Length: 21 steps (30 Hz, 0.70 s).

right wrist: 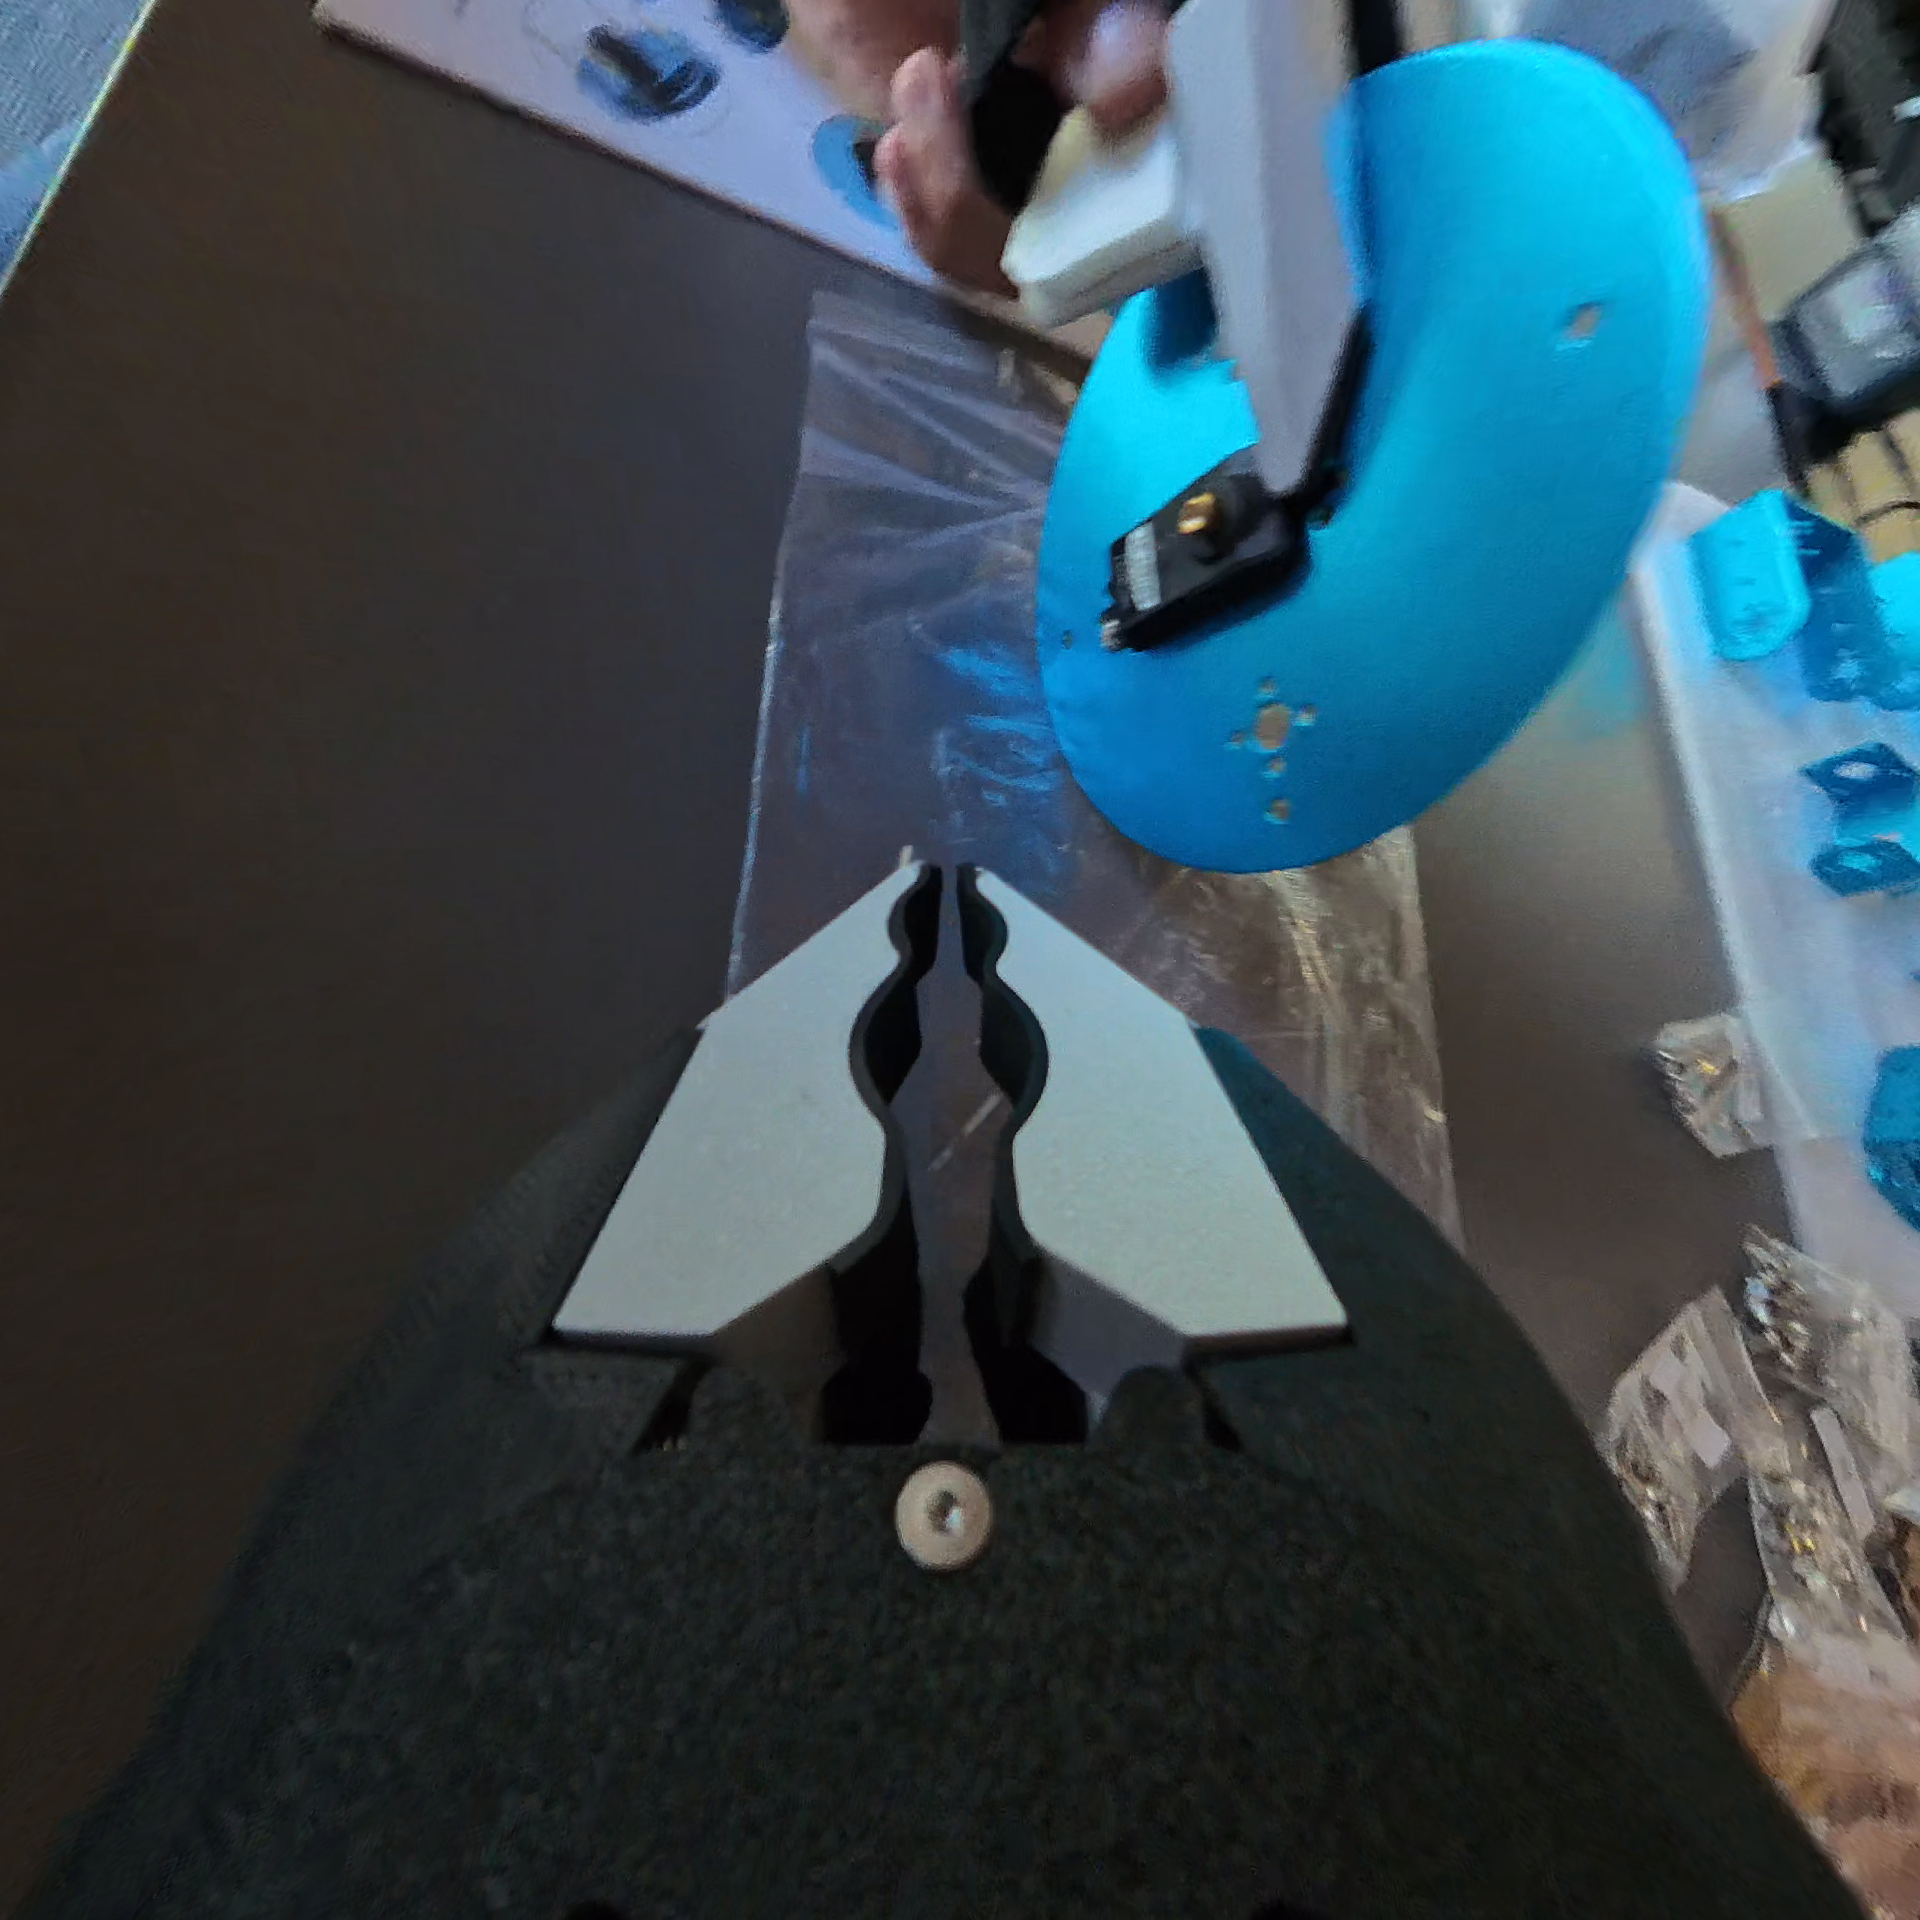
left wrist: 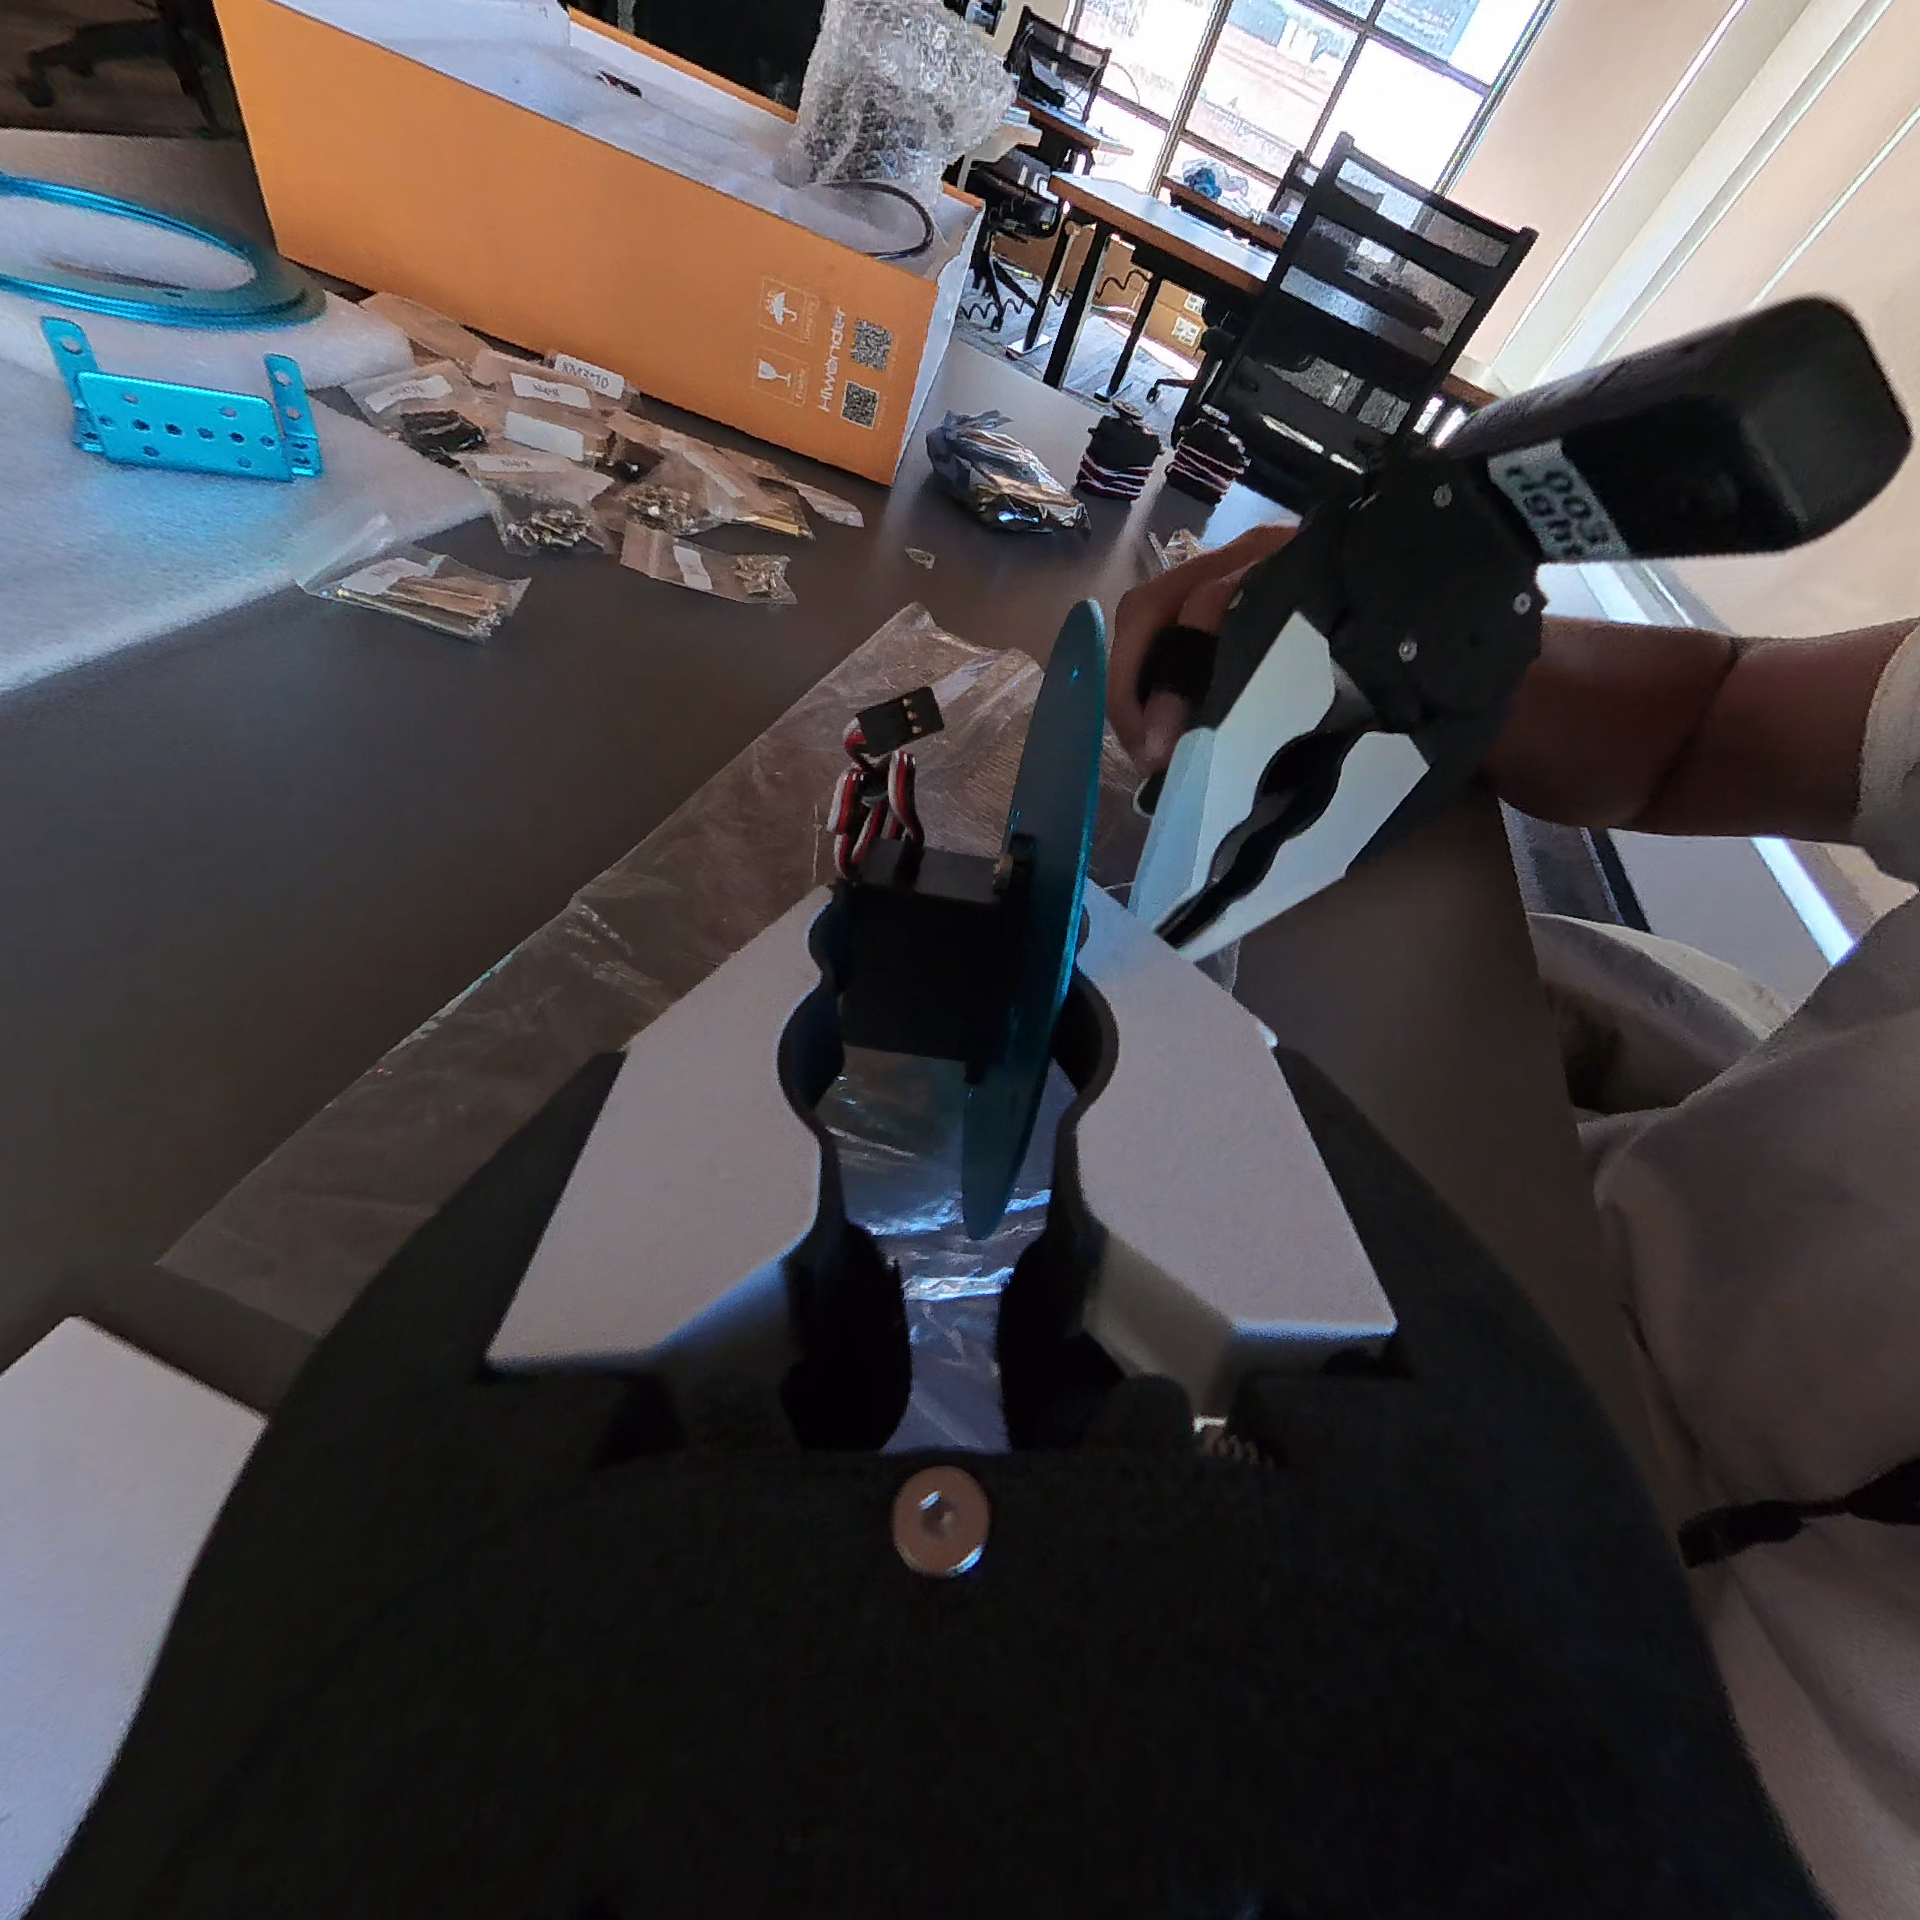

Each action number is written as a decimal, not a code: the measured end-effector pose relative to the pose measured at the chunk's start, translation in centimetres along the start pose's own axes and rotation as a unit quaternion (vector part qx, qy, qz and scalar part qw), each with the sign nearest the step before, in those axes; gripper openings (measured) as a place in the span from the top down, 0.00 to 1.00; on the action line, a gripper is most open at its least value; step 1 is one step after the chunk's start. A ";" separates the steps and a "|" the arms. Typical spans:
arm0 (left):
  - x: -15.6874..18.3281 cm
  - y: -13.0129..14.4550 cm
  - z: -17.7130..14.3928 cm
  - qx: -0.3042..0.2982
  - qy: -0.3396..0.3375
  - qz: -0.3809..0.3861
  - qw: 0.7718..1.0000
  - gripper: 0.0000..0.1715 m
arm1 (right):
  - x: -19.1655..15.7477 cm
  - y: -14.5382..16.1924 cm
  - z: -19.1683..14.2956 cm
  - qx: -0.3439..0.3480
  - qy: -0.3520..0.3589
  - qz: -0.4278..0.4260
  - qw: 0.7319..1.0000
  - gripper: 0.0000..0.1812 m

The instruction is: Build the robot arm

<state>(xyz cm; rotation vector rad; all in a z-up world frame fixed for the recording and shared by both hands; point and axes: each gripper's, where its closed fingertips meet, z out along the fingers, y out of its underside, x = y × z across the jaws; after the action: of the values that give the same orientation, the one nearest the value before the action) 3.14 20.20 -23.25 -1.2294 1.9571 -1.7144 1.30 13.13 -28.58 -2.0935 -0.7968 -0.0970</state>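
Note:
My left gripper (left wrist: 951,935) is shut on a black servo (left wrist: 920,961) mounted through a round blue metal disc (left wrist: 1049,894), which I see edge-on. The servo's red, white and black wire (left wrist: 883,790) with its connector sticks up behind. In the right wrist view the disc (right wrist: 1475,499) shows face-on with the servo (right wrist: 1195,571) in its cutout, and a white finger (right wrist: 1273,260) of the left gripper lies across it. My right gripper (right wrist: 948,878) is shut and empty, just right of the disc (left wrist: 1195,914), above a clear plastic bag (right wrist: 935,644).
On the dark table (left wrist: 312,831) are an orange cardboard box (left wrist: 582,239), small bags of screws (left wrist: 582,488), a blue bracket (left wrist: 187,416) and a blue ring (left wrist: 156,260) on white foam, and more servos (left wrist: 1117,457). More blue brackets (right wrist: 1766,582) lie at the right. Left tips to right tips: about 9 cm. My left tips are roughly 25 cm from the blue bracket (left wrist: 187,416).

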 end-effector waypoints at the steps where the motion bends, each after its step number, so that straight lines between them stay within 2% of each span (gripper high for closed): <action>1: 0.0 0.0 0.0 0.000 0.002 -0.004 1.000 0.79 | -0.4 0.3 0.2 -0.011 -0.017 -0.009 1.000 0.98; 7: 0.0 0.0 -0.1 -0.002 0.006 0.003 1.000 0.79 | -1.3 -0.2 -0.4 0.010 -0.131 -0.029 0.991 0.94; 9: 0.0 0.0 0.0 -0.002 0.004 0.001 1.000 0.79 | -0.9 0.0 -0.3 -0.003 -0.156 -0.021 0.988 0.94; 11: -0.2 0.0 0.0 -0.002 0.002 -0.009 1.000 0.79 | -0.7 0.5 0.1 -0.034 -0.182 0.004 0.983 0.94; 13: -0.4 0.0 -0.1 -0.001 0.002 -0.019 1.000 0.79 | -1.2 0.2 0.2 -0.033 -0.210 0.050 0.976 0.90; 15: -0.5 0.1 -0.1 -0.001 0.003 -0.029 1.000 0.79 | -1.0 -0.2 0.3 -0.013 -0.184 0.063 0.981 0.87; 18: -0.6 0.1 -0.2 -0.001 0.007 -0.035 0.999 0.79 | -0.8 0.5 0.4 -0.014 -0.146 0.040 0.988 0.90; 21: -0.6 0.1 -0.2 -0.001 0.007 -0.033 0.999 0.79 | -1.3 0.7 0.8 -0.013 -0.167 0.056 0.984 0.90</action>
<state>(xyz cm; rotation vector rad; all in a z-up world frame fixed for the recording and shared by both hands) 3.32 20.76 -23.46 -1.3008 1.9467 -1.7571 0.49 12.75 -30.00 -2.2061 -0.8739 0.3138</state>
